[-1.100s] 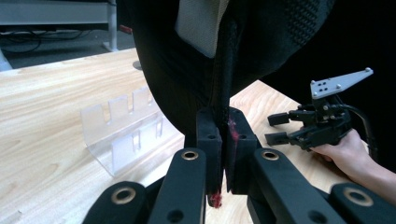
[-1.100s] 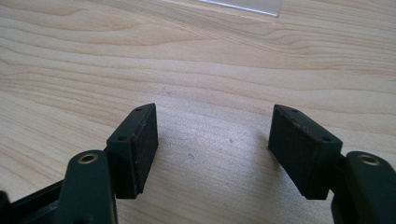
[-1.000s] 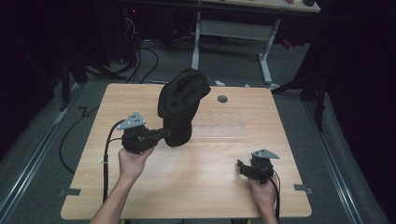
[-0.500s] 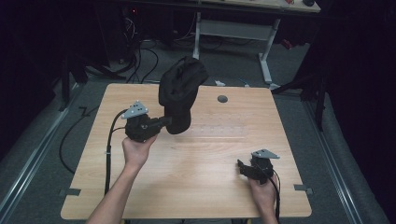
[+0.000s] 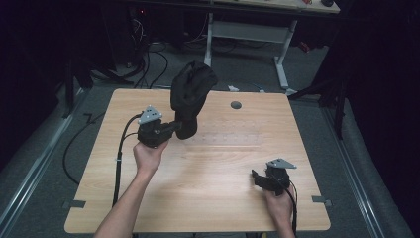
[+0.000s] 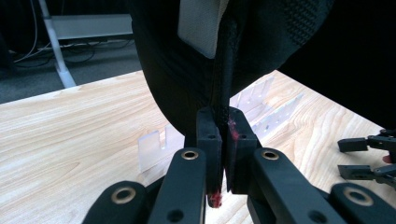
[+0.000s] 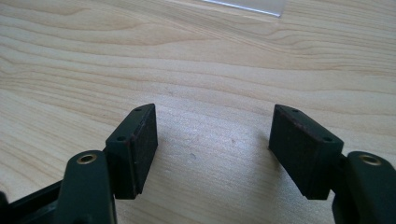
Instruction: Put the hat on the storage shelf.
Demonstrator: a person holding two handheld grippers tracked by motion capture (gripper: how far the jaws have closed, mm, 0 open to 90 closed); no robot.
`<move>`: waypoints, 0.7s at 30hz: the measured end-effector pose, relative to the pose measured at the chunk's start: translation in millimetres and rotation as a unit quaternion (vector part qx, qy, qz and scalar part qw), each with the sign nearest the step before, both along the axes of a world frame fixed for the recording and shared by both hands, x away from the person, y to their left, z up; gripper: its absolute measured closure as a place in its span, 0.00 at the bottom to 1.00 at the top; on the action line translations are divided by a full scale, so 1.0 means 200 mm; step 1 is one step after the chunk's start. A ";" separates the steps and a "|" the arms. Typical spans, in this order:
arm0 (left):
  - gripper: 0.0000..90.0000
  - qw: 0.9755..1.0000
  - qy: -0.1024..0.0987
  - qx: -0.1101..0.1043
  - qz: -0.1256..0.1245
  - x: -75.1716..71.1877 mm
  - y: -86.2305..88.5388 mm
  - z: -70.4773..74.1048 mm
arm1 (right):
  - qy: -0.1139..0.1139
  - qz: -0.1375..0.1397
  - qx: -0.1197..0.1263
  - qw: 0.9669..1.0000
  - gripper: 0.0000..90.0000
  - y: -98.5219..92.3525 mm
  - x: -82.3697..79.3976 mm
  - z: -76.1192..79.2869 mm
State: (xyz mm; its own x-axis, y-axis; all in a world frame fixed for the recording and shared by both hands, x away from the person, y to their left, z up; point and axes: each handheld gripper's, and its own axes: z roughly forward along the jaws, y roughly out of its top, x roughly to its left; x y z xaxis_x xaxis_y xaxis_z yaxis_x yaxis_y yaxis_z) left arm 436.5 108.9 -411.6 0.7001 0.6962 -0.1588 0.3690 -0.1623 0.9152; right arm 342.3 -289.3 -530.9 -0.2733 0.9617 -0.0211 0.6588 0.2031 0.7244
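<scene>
My left gripper point(image 5: 177, 127) is shut on the lower edge of a black fabric item point(image 5: 191, 93), which it holds up over the back left of the wooden table point(image 5: 208, 198). In the left gripper view its pads point(image 6: 208, 133) pinch a seam of the dark fabric point(image 6: 177, 74), and a white label point(image 6: 201, 23) hangs inside the item. A clear slotted rack point(image 5: 233, 137) lies flat on the table just right of that grip, and the same rack point(image 6: 261, 109) shows behind the fabric. My right gripper point(image 5: 255, 178) rests low at the front right, open, with bare wood between the jaws of this gripper point(image 7: 212, 149).
A round dark hole point(image 5: 236, 105) sits in the tabletop near the far edge. Beyond the table stands a white-legged desk point(image 5: 247, 30), with cables point(image 5: 143, 54) on the floor. A black cable point(image 5: 119, 158) trails from the left gripper along the table's left side.
The left gripper has carried the black fabric item away from me, toward the table's far edge. The right gripper has stayed put.
</scene>
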 end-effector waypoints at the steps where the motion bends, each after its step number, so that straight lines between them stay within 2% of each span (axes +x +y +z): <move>1: 0.96 1.000 -0.002 0.001 0.001 0.00 0.00 0.00 | 0.000 0.000 0.001 1.000 0.36 0.00 0.00 0.00; 4: 0.96 1.000 -0.007 0.010 0.003 0.00 -0.02 -0.02 | 0.000 0.000 0.000 1.000 0.36 0.00 0.00 0.00; 21: 0.96 1.000 -0.018 0.002 0.025 -0.04 -0.02 -0.05 | 0.001 0.000 0.001 1.000 0.36 0.00 0.00 0.00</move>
